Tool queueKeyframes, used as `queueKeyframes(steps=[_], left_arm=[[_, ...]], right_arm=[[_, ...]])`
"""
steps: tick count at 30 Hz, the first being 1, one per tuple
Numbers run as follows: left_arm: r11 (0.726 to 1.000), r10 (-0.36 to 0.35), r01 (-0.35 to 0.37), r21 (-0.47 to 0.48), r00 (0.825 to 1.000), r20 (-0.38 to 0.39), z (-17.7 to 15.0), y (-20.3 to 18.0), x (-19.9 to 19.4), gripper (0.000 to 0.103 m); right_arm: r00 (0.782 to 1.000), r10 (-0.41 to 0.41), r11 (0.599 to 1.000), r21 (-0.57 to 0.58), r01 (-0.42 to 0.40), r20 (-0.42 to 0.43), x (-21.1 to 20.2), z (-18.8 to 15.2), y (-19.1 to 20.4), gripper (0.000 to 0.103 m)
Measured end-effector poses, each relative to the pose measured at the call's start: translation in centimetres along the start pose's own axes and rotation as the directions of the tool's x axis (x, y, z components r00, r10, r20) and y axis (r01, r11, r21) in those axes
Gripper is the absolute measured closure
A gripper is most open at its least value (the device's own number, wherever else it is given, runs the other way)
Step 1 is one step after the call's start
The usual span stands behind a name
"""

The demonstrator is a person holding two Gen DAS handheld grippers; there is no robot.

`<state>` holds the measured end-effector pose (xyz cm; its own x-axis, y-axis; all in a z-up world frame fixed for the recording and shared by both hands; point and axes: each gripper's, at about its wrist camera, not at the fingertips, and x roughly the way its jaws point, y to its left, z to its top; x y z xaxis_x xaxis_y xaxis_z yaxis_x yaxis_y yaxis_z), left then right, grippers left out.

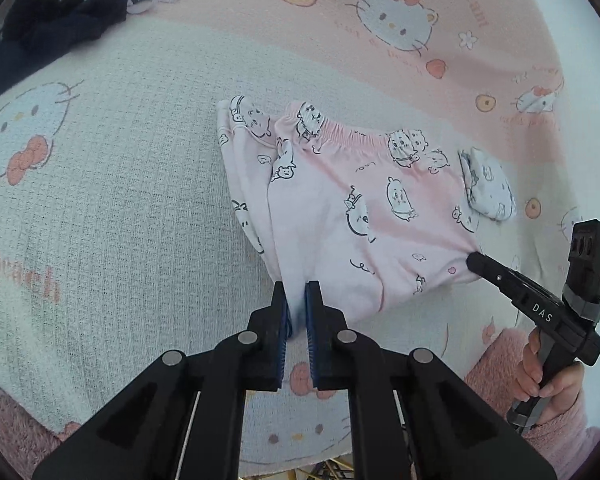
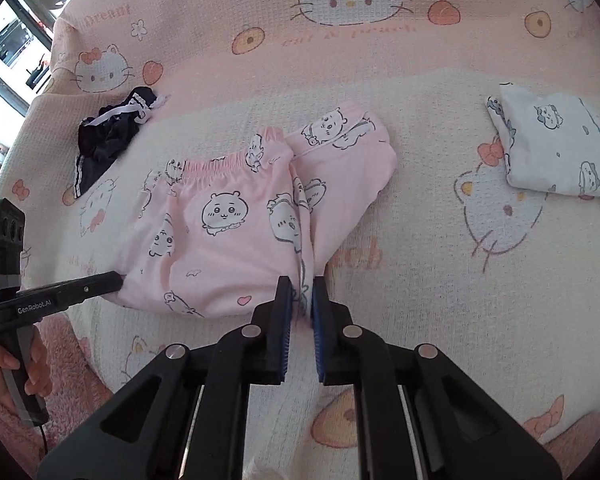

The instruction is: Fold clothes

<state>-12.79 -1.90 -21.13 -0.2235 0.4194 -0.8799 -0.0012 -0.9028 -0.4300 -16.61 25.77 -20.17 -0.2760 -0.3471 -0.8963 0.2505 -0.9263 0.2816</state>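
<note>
Both grippers are clamped onto the near hem of the pink pajama bottoms, one at each corner, so the cloth can be carried over evenly in a fold. The left gripper pinches the corner toward nine o'clock, the right gripper the one toward three. The garment lies mid-blanket, waistband at twelve o'clock. A folded white piece waits at two o'clock, a dark garment at ten.

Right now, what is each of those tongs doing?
Left tongs: closed on the near edge of the pink pyjama shorts.
Right tongs: closed on the same shorts' near edge.
</note>
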Motion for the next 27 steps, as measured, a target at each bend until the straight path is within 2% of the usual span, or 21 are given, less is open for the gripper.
queueKeyframes(steps=[5, 8, 11, 14, 15, 16, 17, 18, 19, 20, 22, 24, 25, 26, 27], left_arm=[[1.000, 0.000, 0.001, 0.027, 0.999, -0.049, -3.4, -0.1, -1.5, 0.094], [0.998, 0.019, -0.014, 0.064, 0.997, -0.081, -6.0, -1.6, -2.3, 0.094], [0.987, 0.091, -0.077, 0.140, 0.992, -0.093, -8.3, -2.7, -1.4, 0.093], [0.968, 0.217, -0.192, 0.161, 0.962, -0.163, -8.9, -2.1, 0.4, 0.086], [0.958, 0.247, -0.221, 0.181, 0.959, -0.141, -9.0, -2.2, 0.0, 0.085], [0.948, 0.270, -0.244, 0.203, 0.957, -0.108, -9.1, -2.4, -0.7, 0.082], [0.951, 0.253, -0.229, 0.207, 0.963, -0.098, -9.3, -2.3, -1.1, 0.078], [0.958, 0.223, -0.200, 0.205, 0.970, -0.096, -9.4, -2.2, -1.4, 0.062], [0.964, 0.193, -0.171, 0.204, 0.977, -0.093, -9.5, -2.1, -1.8, 0.045], [0.971, 0.165, -0.142, 0.194, 0.981, -0.106, -9.6, -1.8, -1.6, 0.042], [0.975, 0.162, -0.137, 0.176, 0.978, -0.133, -9.8, -1.1, -0.3, 0.042], [0.970, 0.188, -0.162, 0.179, 0.973, -0.137, -10.2, -1.1, 0.9, 0.043], [0.969, 0.189, -0.162, 0.185, 0.972, -0.139, -10.4, -1.3, 1.4, 0.043], [0.972, 0.172, -0.143, 0.187, 0.974, -0.150, -10.7, -1.6, 1.9, 0.045], [0.974, 0.157, -0.126, 0.191, 0.974, -0.161, -10.9, -1.8, 2.2, 0.056]], right_arm=[[1.000, 0.007, 1.000, 0.005, -0.007, -0.022, -2.0, -4.2, -0.1, 0.095], [0.999, -0.005, 1.000, -0.011, 0.004, -0.040, -3.2, -6.7, -0.4, 0.095], [0.995, -0.034, 0.999, -0.022, 0.032, -0.094, -2.2, -8.7, -0.9, 0.092], [0.984, -0.066, 0.998, -0.006, 0.066, -0.163, -0.5, -9.8, -1.5, 0.087], [0.985, -0.074, 0.997, -0.006, 0.074, -0.158, -0.8, -10.0, -1.6, 0.085], [0.989, -0.077, 0.997, -0.010, 0.077, -0.126, -1.7, -10.0, -1.4, 0.082], [0.992, -0.082, 0.997, -0.019, 0.080, -0.095, -2.5, -10.0, -1.3, 0.073], [0.994, -0.087, 0.996, -0.028, 0.085, -0.071, -3.0, -10.0, -1.1, 0.067], [0.995, -0.091, 0.995, -0.038, 0.089, -0.047, -3.6, -9.9, -1.0, 0.053], [0.995, -0.092, 0.995, -0.045, 0.091, -0.037, -3.7, -10.0, -1.0, 0.050], [0.995, -0.089, 0.995, -0.050, 0.086, -0.052, -2.9, -10.2, -1.2, 0.050], [0.994, -0.074, 0.996, -0.046, 0.071, -0.081, -1.4, -10.3, -1.4, 0.051], [0.993, -0.058, 0.998, -0.037, 0.054, -0.107, -0.5, -10.2, -1.4, 0.058], [0.991, -0.045, 0.999, -0.032, 0.041, -0.127, 0.2, -10.2, -1.4, 0.069], [0.990, -0.036, 0.999, -0.031, 0.032, -0.139, 0.6, -10.3, -1.3, 0.072]])
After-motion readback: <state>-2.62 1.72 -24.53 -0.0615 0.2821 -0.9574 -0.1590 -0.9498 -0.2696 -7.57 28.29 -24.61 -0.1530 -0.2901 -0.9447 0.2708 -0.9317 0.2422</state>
